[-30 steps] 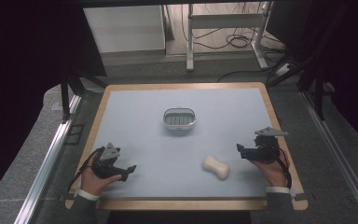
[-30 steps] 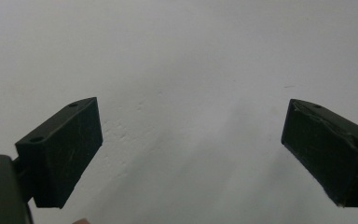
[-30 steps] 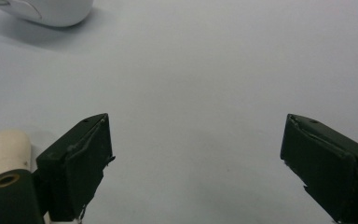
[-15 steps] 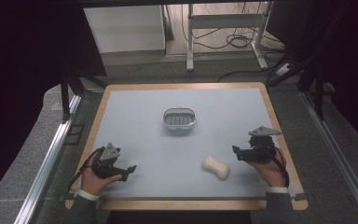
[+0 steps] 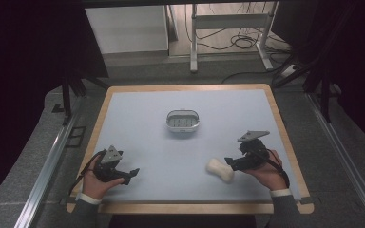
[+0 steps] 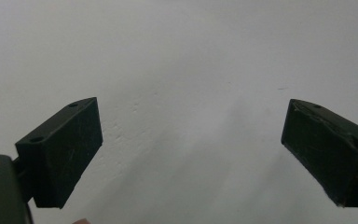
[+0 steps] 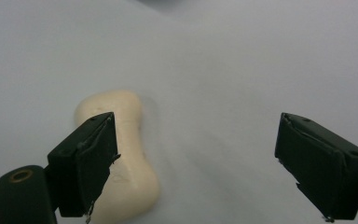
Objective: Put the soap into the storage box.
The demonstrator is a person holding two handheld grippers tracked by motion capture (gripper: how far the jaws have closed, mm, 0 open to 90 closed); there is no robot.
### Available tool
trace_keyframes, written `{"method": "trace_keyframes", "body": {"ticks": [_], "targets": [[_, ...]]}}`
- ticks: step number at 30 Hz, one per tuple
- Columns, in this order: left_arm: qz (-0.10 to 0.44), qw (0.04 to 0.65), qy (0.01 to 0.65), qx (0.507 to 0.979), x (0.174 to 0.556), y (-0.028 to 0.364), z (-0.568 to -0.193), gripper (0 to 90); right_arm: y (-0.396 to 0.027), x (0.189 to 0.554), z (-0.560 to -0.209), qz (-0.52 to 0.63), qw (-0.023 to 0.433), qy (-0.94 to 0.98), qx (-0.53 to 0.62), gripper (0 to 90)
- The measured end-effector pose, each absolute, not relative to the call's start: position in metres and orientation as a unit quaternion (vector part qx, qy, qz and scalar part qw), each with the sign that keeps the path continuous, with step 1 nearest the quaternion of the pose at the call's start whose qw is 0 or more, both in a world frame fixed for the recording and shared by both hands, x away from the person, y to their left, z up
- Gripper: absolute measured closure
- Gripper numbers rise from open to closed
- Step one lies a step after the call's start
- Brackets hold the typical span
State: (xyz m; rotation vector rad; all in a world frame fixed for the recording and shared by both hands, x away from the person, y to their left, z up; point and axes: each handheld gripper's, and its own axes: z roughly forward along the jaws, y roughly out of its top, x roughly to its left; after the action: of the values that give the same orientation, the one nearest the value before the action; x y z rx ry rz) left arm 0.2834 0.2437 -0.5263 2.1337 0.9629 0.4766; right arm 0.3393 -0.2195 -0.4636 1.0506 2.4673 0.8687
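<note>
My right gripper (image 7: 196, 163): jaws wide apart, empty, low over the pale blue-grey table mat (image 5: 142, 123). Cream waisted soap-like bar (image 7: 121, 149) lies flat just beside and partly behind one jaw, not between them. Judged light, rigid, prob. slick; grip across narrow waist. Left gripper (image 6: 191, 154) gaping, empty. White oval slotted dish (image 5: 183, 122) well apart, mid-table.

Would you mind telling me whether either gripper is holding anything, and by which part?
Nothing is held: the left gripper and right gripper are open, the soap bar beside one jaw.
</note>
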Motion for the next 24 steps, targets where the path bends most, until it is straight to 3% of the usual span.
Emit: {"method": "trace_keyframes", "body": {"ticks": [24], "targets": [[0.183,0.363,0.373,0.834,0.284,0.242,-0.528,5.6,-0.172,0.341,-0.469,0.191,0.067,0.93,0.308,23.3]]}}
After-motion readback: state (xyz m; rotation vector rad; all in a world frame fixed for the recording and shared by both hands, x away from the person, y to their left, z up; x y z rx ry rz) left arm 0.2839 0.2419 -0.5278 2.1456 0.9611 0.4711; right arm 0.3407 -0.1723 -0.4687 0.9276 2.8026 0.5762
